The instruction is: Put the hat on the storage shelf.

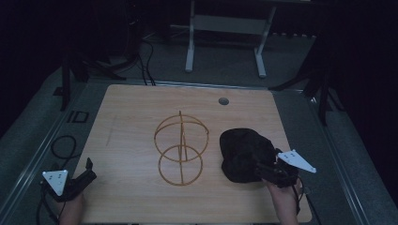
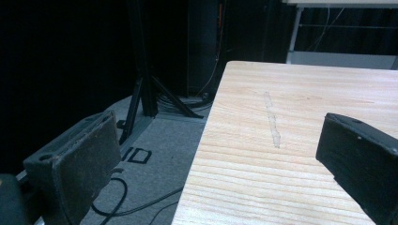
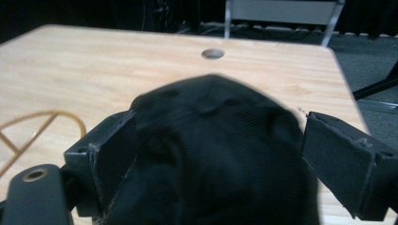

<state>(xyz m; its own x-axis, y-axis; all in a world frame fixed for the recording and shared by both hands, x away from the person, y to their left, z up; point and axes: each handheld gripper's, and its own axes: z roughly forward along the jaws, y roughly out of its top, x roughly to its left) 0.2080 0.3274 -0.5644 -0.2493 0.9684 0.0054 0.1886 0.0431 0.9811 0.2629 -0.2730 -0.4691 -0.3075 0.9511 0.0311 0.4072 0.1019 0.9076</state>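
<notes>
1. Two grippers are seen at the near edge of a light wooden table [image 1: 141,108], each held in one of the person's hands.
2. The left gripper [image 1: 86,169] is held at the table's near-left corner, with a grey three-cornered plate on top. In the left gripper view its jaws are set wide apart, one over the grey floor [image 2: 159,140] off the table edge and one over the wood, with nothing between them.
3. A pale streak [image 2: 272,122] is seen on the wood grain ahead of that gripper.
4. The right gripper [image 1: 263,168] is held at the near-right part of the table, against the near side of a black cap [image 1: 241,152].
5. In the right gripper view the jaws are spread to either side of the black cap [image 3: 220,150], which bulges up between them; the left one is touching the fabric, while contact on the right one cannot be told. The cap is not clamped.
6. The cap is lying on the table, just right of a gold wire stand [image 1: 181,147] made of two rings joined by upright bars, placed near the table's middle.
7. A small round hole [image 1: 224,101] is seen in the tabletop towards the far edge, beyond the cap.
8. A white-legged frame [image 1: 225,33] is standing on the floor beyond the table, in dim light.
</notes>
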